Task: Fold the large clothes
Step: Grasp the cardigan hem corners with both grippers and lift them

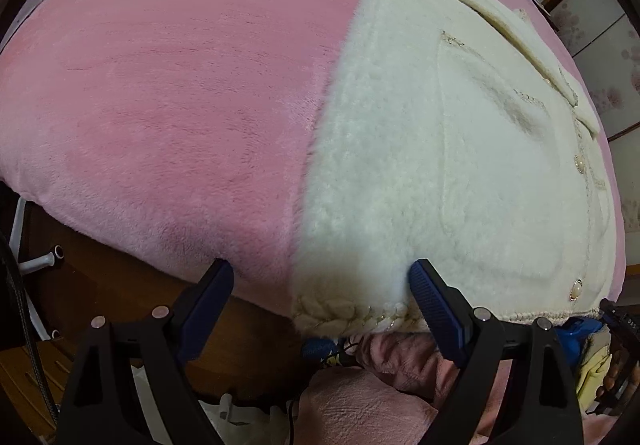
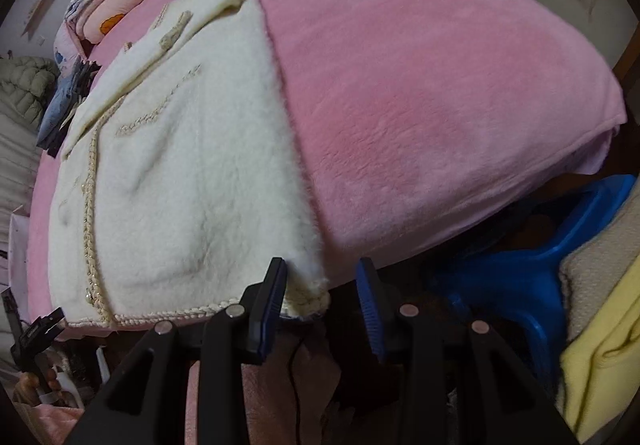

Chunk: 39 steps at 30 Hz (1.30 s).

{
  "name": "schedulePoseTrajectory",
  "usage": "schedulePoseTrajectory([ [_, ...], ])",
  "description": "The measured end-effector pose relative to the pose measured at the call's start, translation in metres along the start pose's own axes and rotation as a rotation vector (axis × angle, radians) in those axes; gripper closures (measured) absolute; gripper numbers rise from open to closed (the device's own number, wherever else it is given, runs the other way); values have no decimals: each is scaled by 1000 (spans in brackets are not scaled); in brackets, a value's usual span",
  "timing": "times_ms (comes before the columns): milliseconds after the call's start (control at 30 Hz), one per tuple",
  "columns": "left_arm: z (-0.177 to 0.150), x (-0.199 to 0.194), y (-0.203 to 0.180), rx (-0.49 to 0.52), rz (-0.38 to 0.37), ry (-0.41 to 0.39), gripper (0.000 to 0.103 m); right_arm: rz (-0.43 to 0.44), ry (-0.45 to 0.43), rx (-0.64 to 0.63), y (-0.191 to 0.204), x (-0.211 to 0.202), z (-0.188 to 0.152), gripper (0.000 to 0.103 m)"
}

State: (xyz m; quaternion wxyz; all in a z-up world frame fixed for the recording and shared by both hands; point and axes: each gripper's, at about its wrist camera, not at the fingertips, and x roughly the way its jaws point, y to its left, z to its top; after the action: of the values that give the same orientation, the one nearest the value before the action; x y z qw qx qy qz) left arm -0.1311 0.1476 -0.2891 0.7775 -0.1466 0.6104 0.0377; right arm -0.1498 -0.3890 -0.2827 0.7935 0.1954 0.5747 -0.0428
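Coat: cream fleece, braided hem, pearl buttons; lies flat on pink blanket, hem at the bed's near edge.
Left gripper: jaws wide apart, released, straddling the hem corner at 6 o'clock; nothing pinched.
Right gripper: jaws part-open, empty; opposite hem corner just beside its left finger.
Blue stool: at 4 o'clock, right wrist view.

I see a bed under a pink plush blanket — a cream fleece coat lies flat on it. Folded patterned bedding sits at its far end
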Motion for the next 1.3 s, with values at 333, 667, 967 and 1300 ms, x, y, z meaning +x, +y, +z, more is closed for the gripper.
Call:
schedulePoseTrajectory([
  [333,-1,16,7,-27,-15,12,9,26,61,8,9,31,2,75],
  [667,11,-2,-18,56,55,99,87,-35,34,-171,52,-23,7,90],
  [967,44,-80,-33,-54,-184,19,91,6,-99,-160,88,-100,27,91],
  [1300,85,-133,-17,-307,-400,-77,91,109,-193,-145,126,-158,73,91],
])
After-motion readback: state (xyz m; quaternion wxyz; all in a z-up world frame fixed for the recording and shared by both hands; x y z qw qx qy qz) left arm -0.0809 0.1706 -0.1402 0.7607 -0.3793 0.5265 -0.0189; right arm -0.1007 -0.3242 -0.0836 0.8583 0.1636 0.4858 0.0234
